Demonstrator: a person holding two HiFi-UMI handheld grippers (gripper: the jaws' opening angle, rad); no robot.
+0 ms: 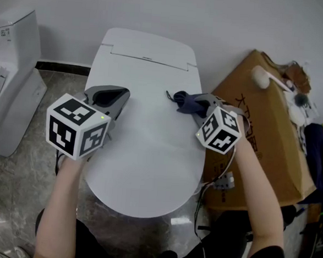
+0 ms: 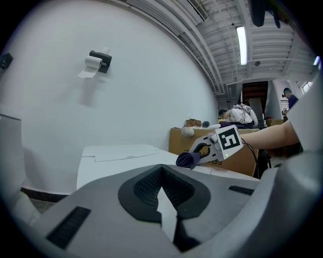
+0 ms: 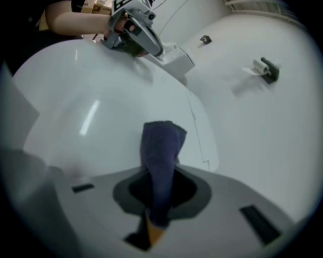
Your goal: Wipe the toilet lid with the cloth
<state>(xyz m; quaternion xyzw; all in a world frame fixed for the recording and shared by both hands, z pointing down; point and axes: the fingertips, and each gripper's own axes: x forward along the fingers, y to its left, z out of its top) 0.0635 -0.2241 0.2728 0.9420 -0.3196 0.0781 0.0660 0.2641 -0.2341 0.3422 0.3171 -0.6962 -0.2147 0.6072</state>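
Right of centre, the right gripper (image 1: 200, 107) clamps a dark blue cloth (image 1: 183, 99) over the white plastic toilet lid (image 1: 143, 157). The left gripper (image 1: 113, 97) has its 2 jaws together, empty.

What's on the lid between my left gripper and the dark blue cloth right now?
Nothing: the head view shows only bare white toilet lid between the left gripper and the dark blue cloth.

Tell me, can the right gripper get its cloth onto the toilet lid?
Probably yes: the right gripper, shut on the dark cloth, is over the right edge of the toilet lid; nothing intervenes.
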